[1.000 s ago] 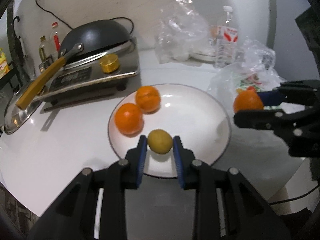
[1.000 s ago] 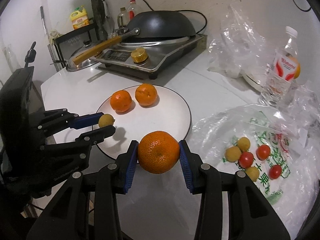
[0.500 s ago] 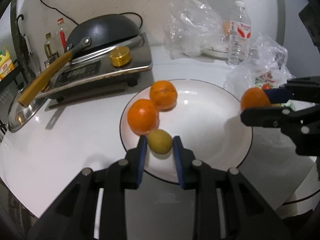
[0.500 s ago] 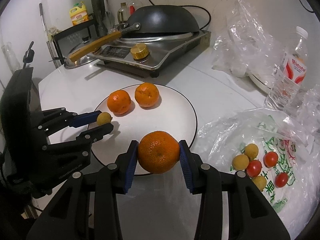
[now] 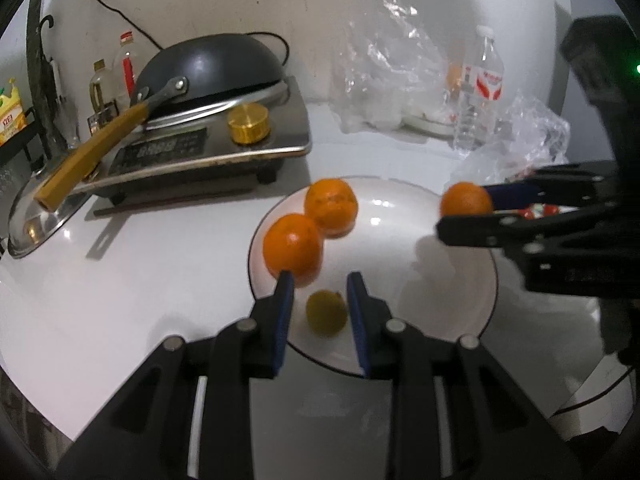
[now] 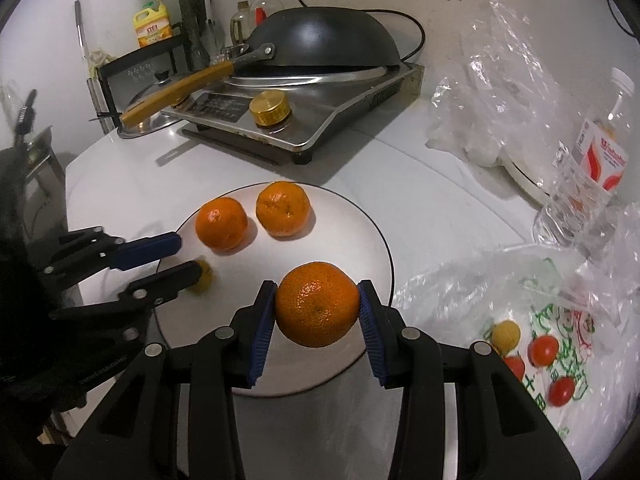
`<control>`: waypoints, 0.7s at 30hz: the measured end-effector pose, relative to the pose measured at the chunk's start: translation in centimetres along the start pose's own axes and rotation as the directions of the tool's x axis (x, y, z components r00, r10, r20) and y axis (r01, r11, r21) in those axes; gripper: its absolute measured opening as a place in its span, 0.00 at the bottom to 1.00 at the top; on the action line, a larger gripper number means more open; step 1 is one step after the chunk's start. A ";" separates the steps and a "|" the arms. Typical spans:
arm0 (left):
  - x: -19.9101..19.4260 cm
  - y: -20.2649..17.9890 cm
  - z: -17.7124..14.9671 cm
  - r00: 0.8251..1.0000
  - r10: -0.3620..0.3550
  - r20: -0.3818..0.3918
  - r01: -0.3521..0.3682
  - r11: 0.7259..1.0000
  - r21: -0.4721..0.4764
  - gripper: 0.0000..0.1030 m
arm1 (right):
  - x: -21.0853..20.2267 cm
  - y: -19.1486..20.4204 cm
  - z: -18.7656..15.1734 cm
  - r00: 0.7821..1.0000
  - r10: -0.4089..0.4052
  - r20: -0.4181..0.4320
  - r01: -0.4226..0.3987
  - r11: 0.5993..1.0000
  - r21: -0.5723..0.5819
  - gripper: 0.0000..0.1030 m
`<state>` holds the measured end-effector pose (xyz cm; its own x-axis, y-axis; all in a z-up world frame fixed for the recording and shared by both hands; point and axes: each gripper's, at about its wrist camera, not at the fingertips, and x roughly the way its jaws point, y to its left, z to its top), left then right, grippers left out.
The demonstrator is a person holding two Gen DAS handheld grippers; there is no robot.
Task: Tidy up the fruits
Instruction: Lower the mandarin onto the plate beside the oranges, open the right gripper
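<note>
On my left, the stove (image 5: pixel 192 152) with its wok (image 5: pixel 212 68) sits well apart from the work, so I leave it alone. My left gripper (image 5: pixel 320 284) stands with its fingers parted wider than the small yellow fruit (image 5: pixel 326 312), which lies on the plate (image 5: pixel 452 320) between the blue pads (image 5: pixel 285 308) and, as far as I can tell through the blur, touches neither. That fruit looks light, round and smooth, so I judge it could roll if nudged. Just beyond my left pad two oranges (image 6: pixel 222 222) rest side by side on the far part of the plate, touching or nearly so; the view is not sharp enough to say which. Further right, my right gripper (image 6: pixel 318 306) is closed on a third orange (image 6: pixel 318 304), held above the plate's near rim with a pad on each side of its widest girth. It is a firm fruit with a pebbled, slightly giving skin, moderately heavy for its size, so I think a grip across the middle suits it, pressed only enough to stop it slipping, since squeezing hard would bruise it. On the far right, a plastic bag (image 6: pixel 500 292) lies open with small red tomatoes (image 6: pixel 543 350) and another yellow fruit inside; those look soft and thin-skinned, wanting a gentler pinch.
</note>
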<state>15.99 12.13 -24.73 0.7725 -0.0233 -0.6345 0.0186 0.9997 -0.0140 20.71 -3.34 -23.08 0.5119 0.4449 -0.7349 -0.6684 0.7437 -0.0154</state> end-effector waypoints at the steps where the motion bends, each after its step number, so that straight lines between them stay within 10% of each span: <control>1: 0.0 0.2 0.1 1.000 -0.002 0.002 0.002 1.000 -0.005 0.28 | 0.2 0.0 0.2 1.000 -0.004 0.001 0.004 1.000 -0.005 0.42; 21: -0.6 3.5 0.4 0.999 -0.022 0.045 0.026 0.996 -0.086 0.29 | 5.6 0.0 2.8 0.995 -0.097 -0.017 0.096 0.994 -0.056 0.42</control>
<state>15.87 15.60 -24.06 0.7999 -0.0456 -0.5984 -0.0155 0.9952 -0.0966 25.11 0.54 -25.32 0.5654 0.3617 -0.7413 -0.6452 0.7538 -0.1243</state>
